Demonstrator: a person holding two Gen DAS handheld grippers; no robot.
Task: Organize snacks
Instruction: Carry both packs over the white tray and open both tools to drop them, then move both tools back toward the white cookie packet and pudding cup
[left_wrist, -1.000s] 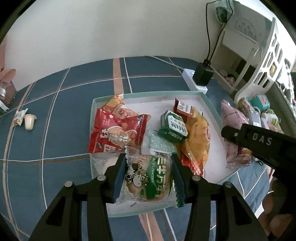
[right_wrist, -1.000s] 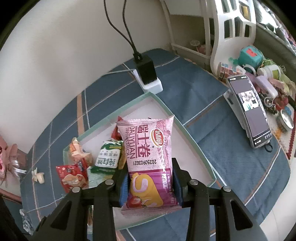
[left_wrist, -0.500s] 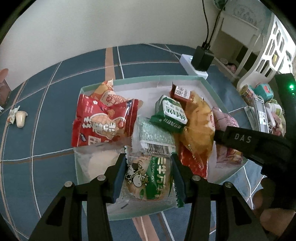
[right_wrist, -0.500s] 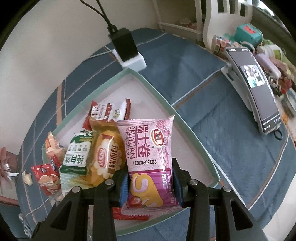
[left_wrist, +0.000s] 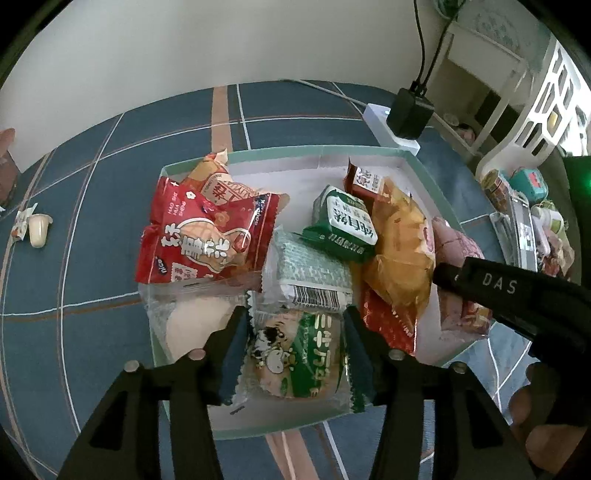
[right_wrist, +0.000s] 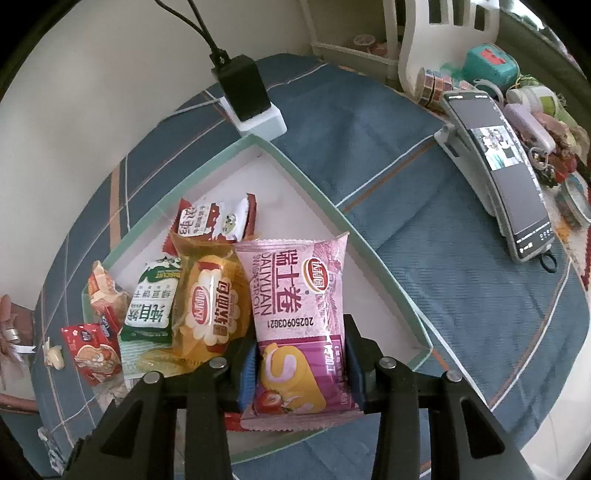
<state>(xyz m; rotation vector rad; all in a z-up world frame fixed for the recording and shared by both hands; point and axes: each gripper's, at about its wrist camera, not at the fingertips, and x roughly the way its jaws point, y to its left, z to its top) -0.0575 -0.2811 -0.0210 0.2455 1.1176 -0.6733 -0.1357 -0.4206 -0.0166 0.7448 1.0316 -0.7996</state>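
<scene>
A shallow white tray with a green rim (left_wrist: 306, 150) (right_wrist: 376, 254) lies on the blue cloth and holds several snack packets. My left gripper (left_wrist: 295, 325) is shut on a green-and-clear cow-print bread packet (left_wrist: 295, 354) over the tray's near edge. My right gripper (right_wrist: 301, 343) is shut on a pink Swiss-roll packet (right_wrist: 295, 295), low over the tray's right side; it also shows in the left wrist view (left_wrist: 458, 251). A red peanut packet (left_wrist: 207, 240), a green biscuit packet (left_wrist: 340, 225) and an orange packet (left_wrist: 402, 251) (right_wrist: 210, 306) lie in the tray.
A white power strip with a black adapter (right_wrist: 251, 99) (left_wrist: 399, 118) sits behind the tray. A phone on a stand (right_wrist: 498, 173) and small clutter stand at the right by a white shelf. A small jelly cup (left_wrist: 38, 229) lies on the cloth at left.
Both grippers have moved in over the tray with their packets. The pink packet has come down beside the orange packet. The left gripper came lower and closer to the tray.
</scene>
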